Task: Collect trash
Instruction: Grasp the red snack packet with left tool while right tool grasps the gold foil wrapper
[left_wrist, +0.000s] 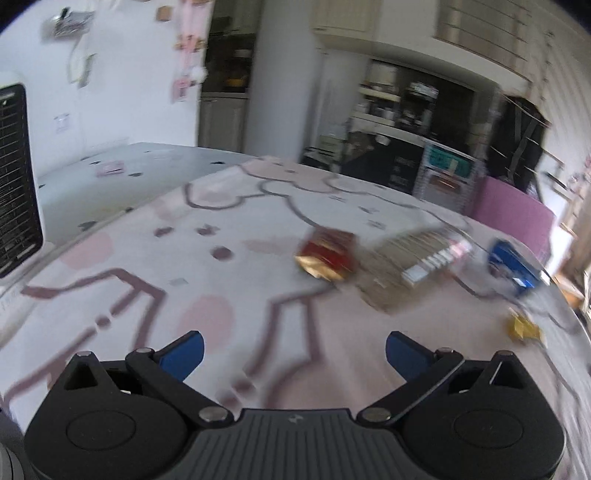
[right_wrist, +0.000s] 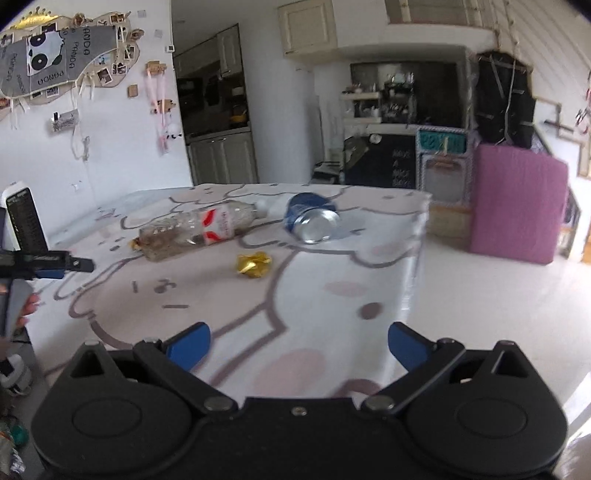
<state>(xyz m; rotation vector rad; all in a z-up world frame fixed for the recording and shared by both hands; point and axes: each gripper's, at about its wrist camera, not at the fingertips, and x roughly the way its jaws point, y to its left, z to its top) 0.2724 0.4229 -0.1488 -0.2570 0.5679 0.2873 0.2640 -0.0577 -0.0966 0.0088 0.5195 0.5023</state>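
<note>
The left tool (left_wrist: 294, 350) is seen with its blue fingers (left_wrist: 186, 352) spread wide and nothing between them, held above the near part of the surface (left_wrist: 110, 280), which is covered by a pale cloth with a grey-outlined cartoon pattern. The right tool (right_wrist: 298, 341) is likewise spread wide and empty, held over the near right part of the same cloth.

Several pieces of trash are shown lying on the cloth. A clear plastic bottle (right_wrist: 195, 230) with a red-and-white label is laid on its side toward the far left in the right wrist view. A blue-labelled bottle (right_wrist: 312, 218) is laid on its side just to the right of it, its clear base turned toward the camera. A crumpled gold wrapper (right_wrist: 253, 263) is seen nearer, between the two bottles and apart from both. A red-and-gold wrapper (left_wrist: 327, 254) is seen, blurred, in the left wrist view, just left of the clear bottle.
</note>
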